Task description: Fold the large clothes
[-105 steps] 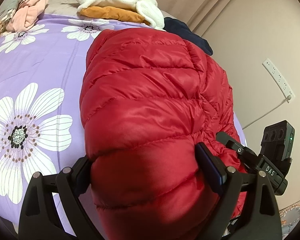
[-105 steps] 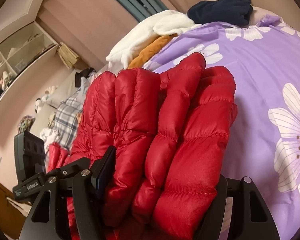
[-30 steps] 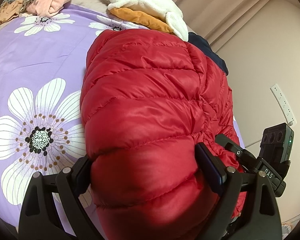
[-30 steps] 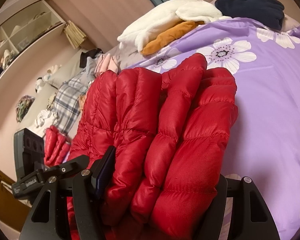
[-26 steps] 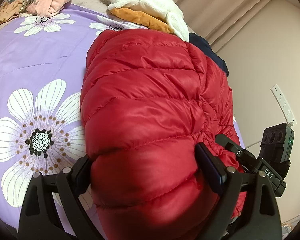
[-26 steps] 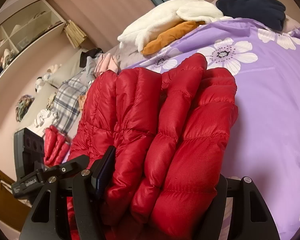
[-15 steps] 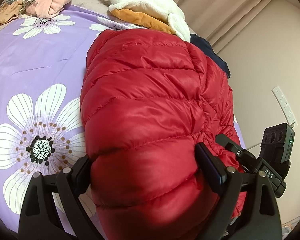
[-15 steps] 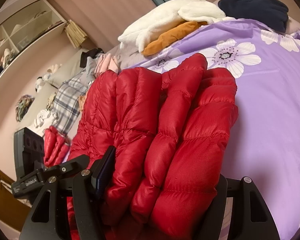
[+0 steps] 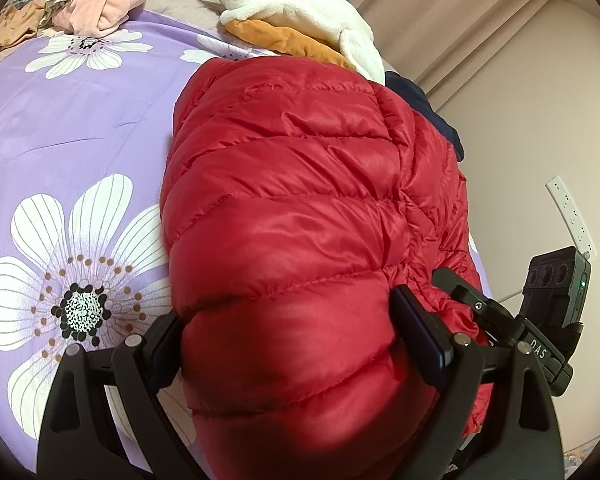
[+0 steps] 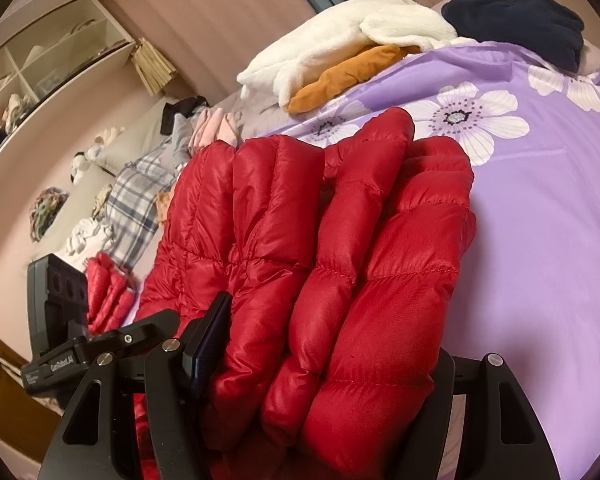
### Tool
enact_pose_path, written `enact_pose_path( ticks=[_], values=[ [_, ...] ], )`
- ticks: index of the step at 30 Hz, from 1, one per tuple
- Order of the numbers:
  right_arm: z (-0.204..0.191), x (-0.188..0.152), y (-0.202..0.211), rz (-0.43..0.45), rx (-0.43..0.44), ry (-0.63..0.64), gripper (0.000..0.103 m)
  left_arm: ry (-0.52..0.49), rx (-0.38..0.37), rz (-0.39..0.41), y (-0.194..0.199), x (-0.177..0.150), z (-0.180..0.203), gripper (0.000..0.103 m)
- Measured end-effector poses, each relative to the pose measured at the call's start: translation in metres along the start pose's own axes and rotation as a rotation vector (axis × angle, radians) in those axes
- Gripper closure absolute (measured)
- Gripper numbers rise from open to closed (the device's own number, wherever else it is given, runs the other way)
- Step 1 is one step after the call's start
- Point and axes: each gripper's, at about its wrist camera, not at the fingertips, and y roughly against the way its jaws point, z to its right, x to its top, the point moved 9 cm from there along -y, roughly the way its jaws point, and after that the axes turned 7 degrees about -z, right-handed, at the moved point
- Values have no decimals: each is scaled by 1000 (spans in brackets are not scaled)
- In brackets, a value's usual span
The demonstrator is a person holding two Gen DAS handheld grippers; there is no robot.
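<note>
Both tools grip the red jacket, which lies bunched over the purple flowered bed. The left tool has its jaws set wide around a thick puffy roll of the jacket, pads pressed into both sides. The right tool clamps several stacked quilted layers the same way, also at a wide spread. A loose red piece, probably a sleeve, trails off by the bed's edge in the right view.

Risks from here, as a judgement:
- The shell is slick and the fill springy, so a compressed bundle can squirm out of either grip if 1 tool pulls harder than the other.
- Only the outer layers may be truly pinched; inner folds could slide and spoil the fold.
- The trailing sleeve may drag or stay outside the fold.
- Once let go, the down will likely puff up and the fold spring open.
- Carrying it far forward could knock the white fleece and orange garment piled behind.
</note>
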Motion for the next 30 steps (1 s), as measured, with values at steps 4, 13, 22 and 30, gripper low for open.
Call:
enact_pose_path(
  ticks=[4, 13, 22, 30],
  values=[
    [1, 1, 0, -1, -5, 5, 34, 1, 1, -2, 0, -1, 1, 10],
    [0, 0, -1, 2, -6, 4, 34, 1, 3, -1, 0, -1, 0, 10],
    [-1, 0, -2, 7, -9, 7, 34, -1, 2, 2, -1, 1, 0, 10],
    [3, 10, 0, 18, -10, 18, 34, -6, 1, 9, 0, 7, -3, 10]
  ],
)
